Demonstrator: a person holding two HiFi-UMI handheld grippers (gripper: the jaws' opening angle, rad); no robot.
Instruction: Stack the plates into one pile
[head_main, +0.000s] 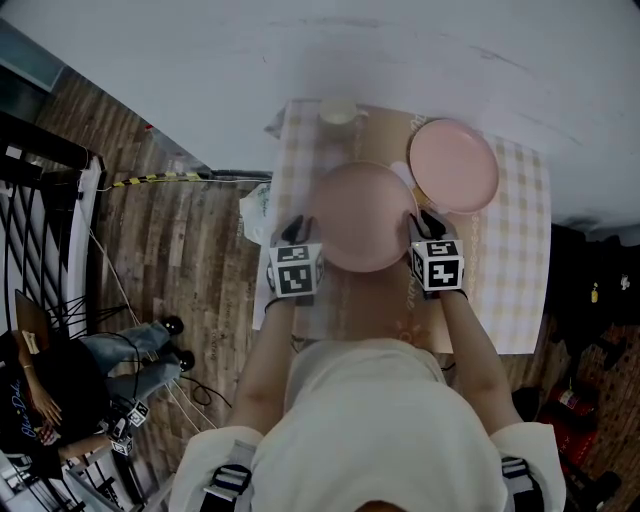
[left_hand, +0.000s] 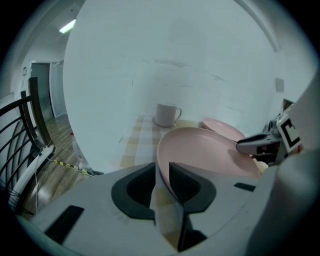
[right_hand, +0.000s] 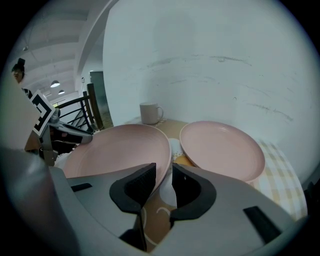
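A pink plate (head_main: 362, 215) lies about level at the middle of the small table (head_main: 520, 250), between my two grippers. My left gripper (head_main: 300, 225) stands at its left rim. In the left gripper view the rim (left_hand: 162, 165) runs between the jaws of this gripper (left_hand: 161, 172) with a slit of cloth showing beside it, so the jaws are open. My right gripper (head_main: 427, 218) is at the right rim. There too the plate's edge (right_hand: 167, 160) passes between the parted jaws of the right gripper (right_hand: 164, 172), open. A second pink plate (head_main: 453, 165) sits at the back right.
A white mug (head_main: 338, 110) stands at the table's back edge, close to the white wall. Checked cloth covers the table's sides. A black railing (head_main: 40, 220) and wooden floor lie to the left, where a seated person (head_main: 60, 390) is in view.
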